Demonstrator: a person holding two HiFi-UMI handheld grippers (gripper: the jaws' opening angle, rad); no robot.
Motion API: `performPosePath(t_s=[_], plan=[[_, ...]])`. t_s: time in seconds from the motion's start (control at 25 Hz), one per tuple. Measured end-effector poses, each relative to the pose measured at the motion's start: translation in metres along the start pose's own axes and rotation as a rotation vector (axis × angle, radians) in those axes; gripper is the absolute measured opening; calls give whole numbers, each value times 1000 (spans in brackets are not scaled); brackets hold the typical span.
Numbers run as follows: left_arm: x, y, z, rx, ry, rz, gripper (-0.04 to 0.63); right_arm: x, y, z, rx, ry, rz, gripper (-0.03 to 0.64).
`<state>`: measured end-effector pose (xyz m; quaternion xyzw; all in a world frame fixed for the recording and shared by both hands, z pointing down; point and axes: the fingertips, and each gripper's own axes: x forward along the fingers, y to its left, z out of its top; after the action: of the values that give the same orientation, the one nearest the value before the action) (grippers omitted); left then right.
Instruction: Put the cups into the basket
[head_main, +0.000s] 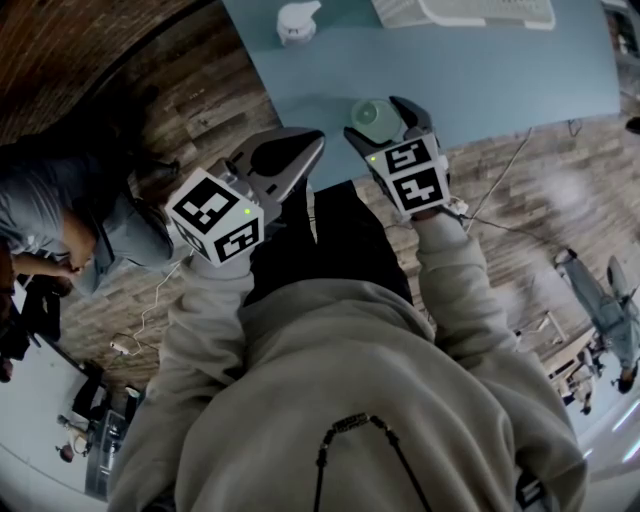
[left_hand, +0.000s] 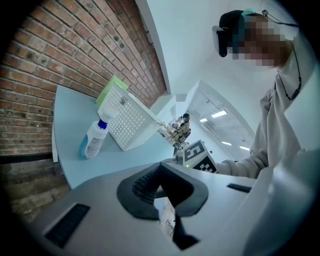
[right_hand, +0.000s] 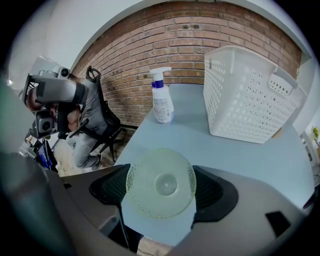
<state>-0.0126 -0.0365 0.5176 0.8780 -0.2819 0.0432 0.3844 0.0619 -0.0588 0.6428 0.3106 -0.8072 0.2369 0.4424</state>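
A pale green translucent cup (head_main: 370, 116) stands near the front edge of the light blue table (head_main: 500, 70). My right gripper (head_main: 378, 112) straddles it, one jaw on each side. In the right gripper view the cup (right_hand: 160, 182) fills the gap between the dark pads, and I see no firm press on it. A white perforated basket (right_hand: 250, 95) stands farther back on the table, also at the top edge of the head view (head_main: 470, 10). My left gripper (head_main: 298, 150) hovers by the table's front corner, jaws together and empty (left_hand: 160, 189).
A white spray bottle with a blue cap (right_hand: 162, 102) stands left of the basket (left_hand: 127, 120), near the brick wall. A person (head_main: 90, 220) sits on a chair to the left of the table. Wooden floor lies below the table's front edge.
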Motion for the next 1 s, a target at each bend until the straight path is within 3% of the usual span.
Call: performPosePath(t_s=[0.28,0.48,0.76,1.0], plan=[[3,-6,13,25,-7,-11,-2,-19,-3,17,18,-31,5,396],[2,-26,43,87,-21,-24,-2,-53,-6,43,-4,-60,-12,394],[-1,-63,125,238,-88,-45,-2,-125,-11,105,-83,-151,-53,394],[-10,-96,192,323,-151,-28,-2,-196,-8,154,-133,-252,-92,394]])
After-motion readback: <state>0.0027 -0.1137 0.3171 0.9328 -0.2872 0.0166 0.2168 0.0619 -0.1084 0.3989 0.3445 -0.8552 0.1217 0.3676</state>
